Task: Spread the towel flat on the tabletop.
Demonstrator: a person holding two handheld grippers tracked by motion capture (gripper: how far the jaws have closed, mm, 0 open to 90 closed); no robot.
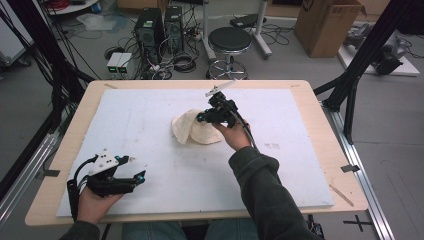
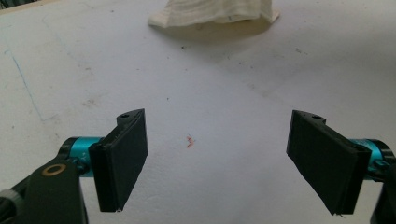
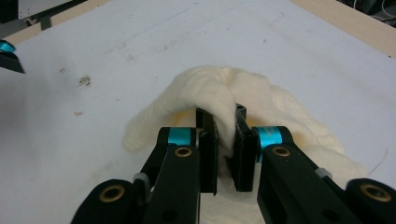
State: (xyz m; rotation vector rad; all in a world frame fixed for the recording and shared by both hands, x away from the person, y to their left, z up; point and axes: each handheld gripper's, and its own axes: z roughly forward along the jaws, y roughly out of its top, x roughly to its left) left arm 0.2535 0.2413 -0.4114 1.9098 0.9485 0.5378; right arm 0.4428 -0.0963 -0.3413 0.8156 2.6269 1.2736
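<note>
A cream-white cloth point(image 1: 192, 128) lies bunched near the middle of the white foam board point(image 1: 150, 115). My right gripper point(image 1: 201, 118) sits over it, shut on a raised fold of the cloth point(image 3: 224, 100), which is pinched between its black pads point(image 3: 208, 149). Near the front left corner of the board, my left gripper point(image 1: 142, 176) rests low in the hand, jaws wide apart and nothing between them. Its own view looks across bare board toward the cloth point(image 2: 215, 11), with both pads point(image 2: 123, 156) well short of it.
The foam board lies on a wooden table point(image 1: 320, 130). Beyond the far edge stand a black stool point(image 1: 229, 42), computer towers point(image 1: 150, 30), cables and a cardboard box point(image 1: 327, 25). A small red mark point(image 2: 189, 141) shows on the board between the left jaws.
</note>
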